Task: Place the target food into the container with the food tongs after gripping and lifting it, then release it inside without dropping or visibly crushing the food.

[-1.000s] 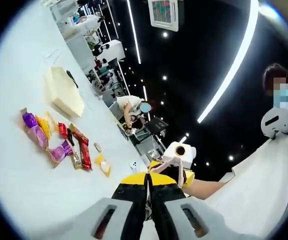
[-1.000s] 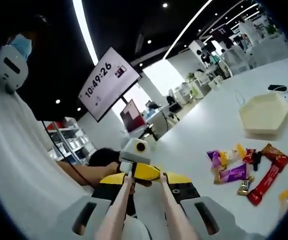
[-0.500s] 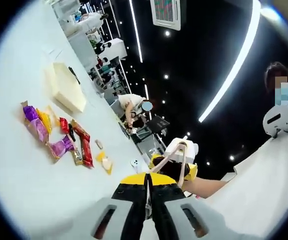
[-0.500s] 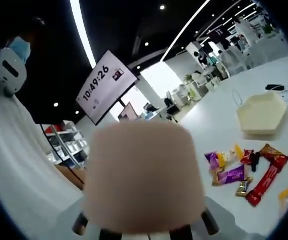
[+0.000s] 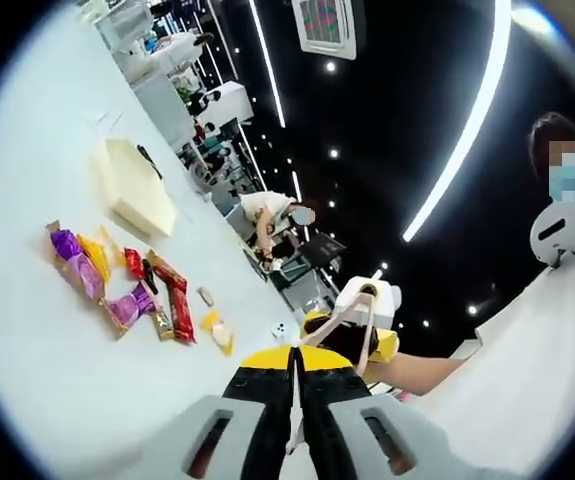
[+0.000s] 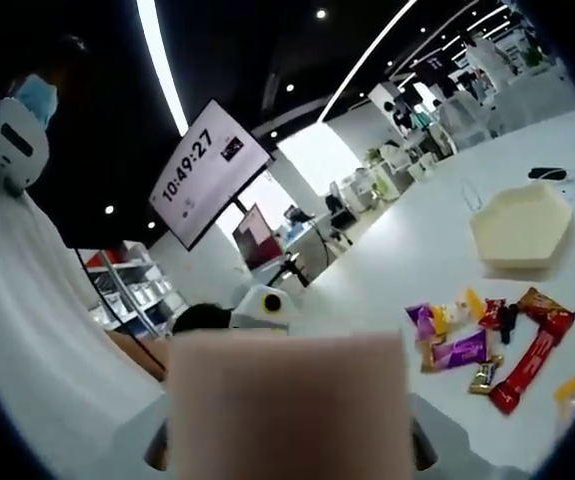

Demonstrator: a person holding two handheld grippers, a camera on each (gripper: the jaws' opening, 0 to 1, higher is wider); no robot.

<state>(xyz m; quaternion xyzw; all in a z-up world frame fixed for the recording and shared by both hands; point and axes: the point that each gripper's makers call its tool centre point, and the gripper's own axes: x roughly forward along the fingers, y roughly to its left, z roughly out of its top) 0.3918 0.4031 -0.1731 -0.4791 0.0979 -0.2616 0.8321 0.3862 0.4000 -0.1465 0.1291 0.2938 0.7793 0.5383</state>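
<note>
A cream hexagonal container (image 5: pixel 137 190) lies on the white table, with a row of wrapped snacks (image 5: pixel 117 290) nearer to me. My left gripper (image 5: pixel 295 385) is shut, its black and yellow jaws pressed together, well short of the snacks. Beyond it, the right gripper (image 5: pixel 352 335) carries the pinkish food tongs (image 5: pixel 367 300). In the right gripper view, a blurred pink part of the tongs (image 6: pixel 287 400) sits very close to the lens and hides the right jaws. To its right are the snacks (image 6: pixel 487 340) and container (image 6: pixel 519 225).
A person in white (image 5: pixel 547 380) stands close by at the right. A hanging screen (image 6: pixel 207 170) shows a clock. A black item (image 6: pixel 547 173) lies behind the container. Desks and seated people (image 5: pixel 272 215) are beyond the table's far edge.
One second ago the tongs' two arms reached forward in the right gripper view. A pink block then came up before the lens and now sits lower and squarer. The left gripper view barely shifted.
</note>
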